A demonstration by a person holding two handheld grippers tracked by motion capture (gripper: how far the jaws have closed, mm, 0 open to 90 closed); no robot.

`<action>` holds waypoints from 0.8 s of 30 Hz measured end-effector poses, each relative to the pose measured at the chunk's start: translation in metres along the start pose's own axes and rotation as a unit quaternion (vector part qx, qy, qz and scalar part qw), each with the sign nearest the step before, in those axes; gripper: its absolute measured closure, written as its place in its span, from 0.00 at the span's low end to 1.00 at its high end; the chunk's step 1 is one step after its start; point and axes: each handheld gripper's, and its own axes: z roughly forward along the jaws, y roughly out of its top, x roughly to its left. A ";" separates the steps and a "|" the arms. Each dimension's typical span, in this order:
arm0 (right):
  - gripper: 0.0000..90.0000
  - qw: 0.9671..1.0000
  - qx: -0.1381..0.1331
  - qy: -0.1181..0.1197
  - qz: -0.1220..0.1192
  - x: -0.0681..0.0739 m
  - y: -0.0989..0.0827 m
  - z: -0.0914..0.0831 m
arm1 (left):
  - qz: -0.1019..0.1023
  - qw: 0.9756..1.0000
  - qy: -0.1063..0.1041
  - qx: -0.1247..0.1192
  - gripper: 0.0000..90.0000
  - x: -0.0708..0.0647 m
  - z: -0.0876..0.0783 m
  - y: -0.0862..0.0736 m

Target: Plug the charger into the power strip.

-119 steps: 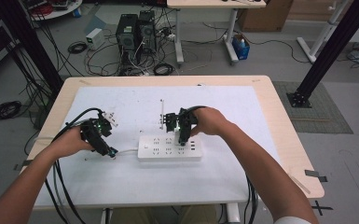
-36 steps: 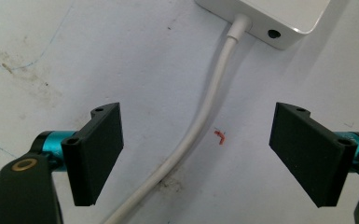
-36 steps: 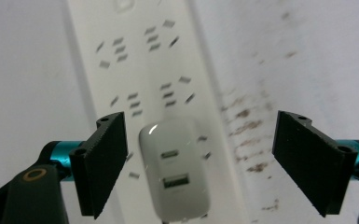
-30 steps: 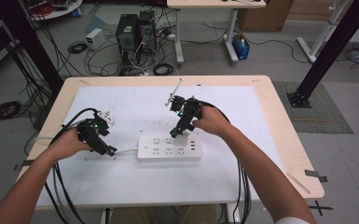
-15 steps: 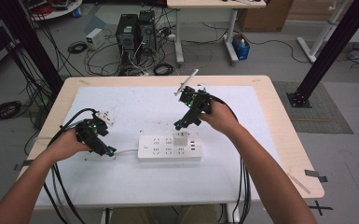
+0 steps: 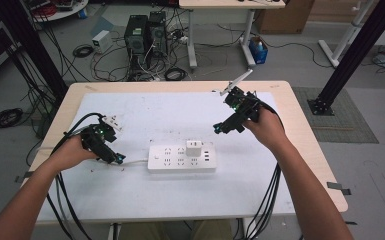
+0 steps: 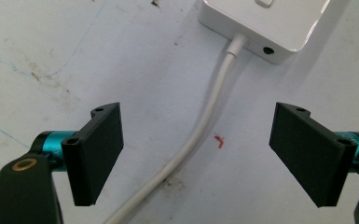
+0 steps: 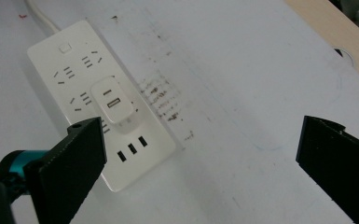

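Two grippers, both spread and empty — the left gripper [image 6: 117, 159] straddles the white cord [image 7: 205, 121] at nine o'clock of the power strip [image 6: 170, 161]; the right gripper [image 6: 219, 128], jaws just opened, hangs at one o'clock above the charger [image 6: 195, 148] plugged into it.

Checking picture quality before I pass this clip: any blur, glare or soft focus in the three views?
High view: even light, the power strip crisp, the right gripper slightly soft. Left gripper view: sharp on the white cable; the near jaws look soft-edged, with faint shadows. Right gripper view: the charger and sockets read clearly, the big dark jaws are out of focus; no glare.
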 end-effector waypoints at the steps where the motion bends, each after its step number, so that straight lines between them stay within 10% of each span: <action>1: 0.01 1.000 -0.001 -0.002 0.002 0.000 -0.002 -0.002 | -0.003 1.000 0.002 -0.004 0.20 0.000 0.000 0.001; 24: 0.01 0.990 -0.022 -0.080 0.114 0.003 -0.106 -0.029 | -0.026 0.999 0.022 -0.026 0.20 -0.003 0.000 -0.004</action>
